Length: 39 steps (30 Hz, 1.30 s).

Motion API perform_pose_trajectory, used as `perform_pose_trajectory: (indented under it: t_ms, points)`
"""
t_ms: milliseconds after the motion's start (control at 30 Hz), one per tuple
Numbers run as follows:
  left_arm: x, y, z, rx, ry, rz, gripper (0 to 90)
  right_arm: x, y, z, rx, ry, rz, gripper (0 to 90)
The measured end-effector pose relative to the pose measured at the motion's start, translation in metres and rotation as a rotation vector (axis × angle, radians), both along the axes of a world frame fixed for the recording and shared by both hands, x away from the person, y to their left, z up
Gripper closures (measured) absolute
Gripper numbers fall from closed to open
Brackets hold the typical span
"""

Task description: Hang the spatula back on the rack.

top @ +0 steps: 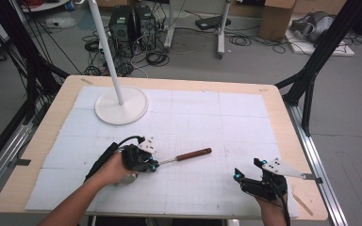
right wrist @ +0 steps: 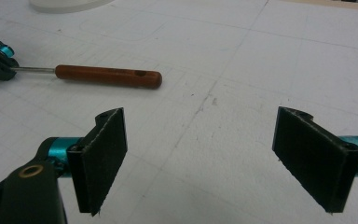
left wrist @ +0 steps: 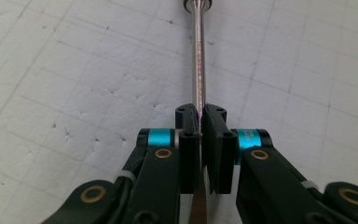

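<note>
High view, tool: I see a long-shafted tool with a reddish-brown wooden handle (top: 194, 154) lying on the white gridded mat (top: 207, 117), near the middle, handle pointing right and slightly far.
High view, left gripper (top: 153, 165): it sits at the tool's left end, on the metal shaft (top: 167, 160).
High view, right gripper (top: 250, 171): it rests at the near right of the mat, well apart from the tool.
High view, lamp base (top: 121, 106): a white round foot with a pole stands at the far left.
Left gripper view, grip: my jaws are clamped narrow on the steel shaft (left wrist: 198, 56), which runs straight away between the pads (left wrist: 189, 154).
Right gripper view, jaws: they stand wide with nothing between; the pads (right wrist: 103, 154) frame bare mat, and the wooden handle (right wrist: 108, 76) lies farther off to the left.
Progress: I judge the grasp done; the tool lies flat on the mat, so lifting or moving it is left, and the right gripper has no part yet.
</note>
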<state>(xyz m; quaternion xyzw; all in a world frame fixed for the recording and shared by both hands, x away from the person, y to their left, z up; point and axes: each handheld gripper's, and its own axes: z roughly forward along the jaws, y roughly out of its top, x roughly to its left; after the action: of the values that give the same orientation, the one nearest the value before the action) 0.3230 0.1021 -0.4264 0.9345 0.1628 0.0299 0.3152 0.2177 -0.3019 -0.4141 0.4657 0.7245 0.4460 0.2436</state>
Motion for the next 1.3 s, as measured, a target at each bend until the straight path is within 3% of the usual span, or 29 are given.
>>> perform_pose_trajectory:
  t_ms: [433,867,1000,1300]
  points:
    - [0.0,0.003,0.002,-0.013,0.005,0.031,84.4,-0.001,-0.003,0.0,0.006,-0.001,-0.009,16.4]
    - [-0.004,0.012,0.016,-0.089,-0.012,0.071,84.4,-0.001,-0.003,-0.001,0.01,0.0,-0.007,16.4]
    - [-0.006,0.016,0.022,-0.12,-0.047,0.098,84.3,-0.001,-0.003,-0.001,0.014,0.002,-0.008,16.4]
    - [-0.019,0.029,0.04,-0.245,-0.149,0.179,84.2,0.001,0.004,0.001,0.062,-0.012,0.006,16.4]
